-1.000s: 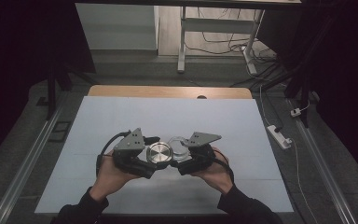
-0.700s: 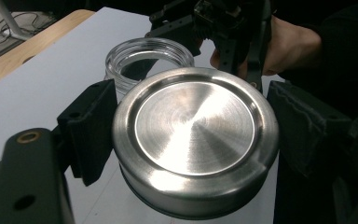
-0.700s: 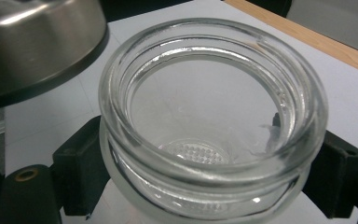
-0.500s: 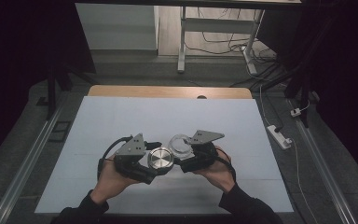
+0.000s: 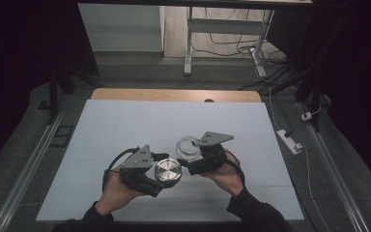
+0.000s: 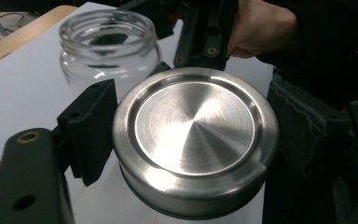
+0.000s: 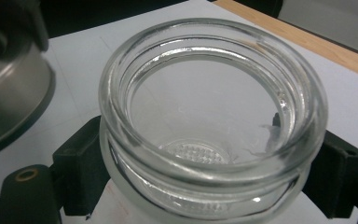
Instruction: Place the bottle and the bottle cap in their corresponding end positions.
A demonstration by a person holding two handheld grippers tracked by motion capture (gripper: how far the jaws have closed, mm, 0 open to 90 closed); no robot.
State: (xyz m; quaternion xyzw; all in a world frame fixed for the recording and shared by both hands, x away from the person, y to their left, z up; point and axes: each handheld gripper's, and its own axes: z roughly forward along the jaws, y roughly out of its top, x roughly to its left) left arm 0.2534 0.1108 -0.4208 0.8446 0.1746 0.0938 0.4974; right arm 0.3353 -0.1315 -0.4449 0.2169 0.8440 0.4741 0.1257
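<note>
**High view: lid and jar held apart over the white table**

High view shows the person's two forearms coming in from the bottom edge, both hands low in the middle of the frame over the white table top (image 5: 125,125). The left gripper (image 5: 160,178) sits just left of centre with its jaws closed on a round steel lid (image 5: 167,171), whose flat brushed face points up. The right gripper (image 5: 189,155) lies just right of centre and a little higher in the frame, its jaws clamped around a clear glass jar (image 5: 189,146) with the mouth open and facing up. Lid and jar are near one another but apart, the lid lower left of the jar.

From the left gripper view the steel lid (image 6: 195,140) takes the centre, pinched at its rim between the two black jaws, tilted slightly toward the camera. The jar (image 6: 108,44) stands in the upper left, with the right hand (image 6: 261,25) at the top right.

From the right gripper view the jar (image 7: 213,116) sits in the centre, gripped below its thick rim by a black jaw on each side; nothing lies inside it. The lid's edge (image 7: 14,93) shows at the left border.
</note>
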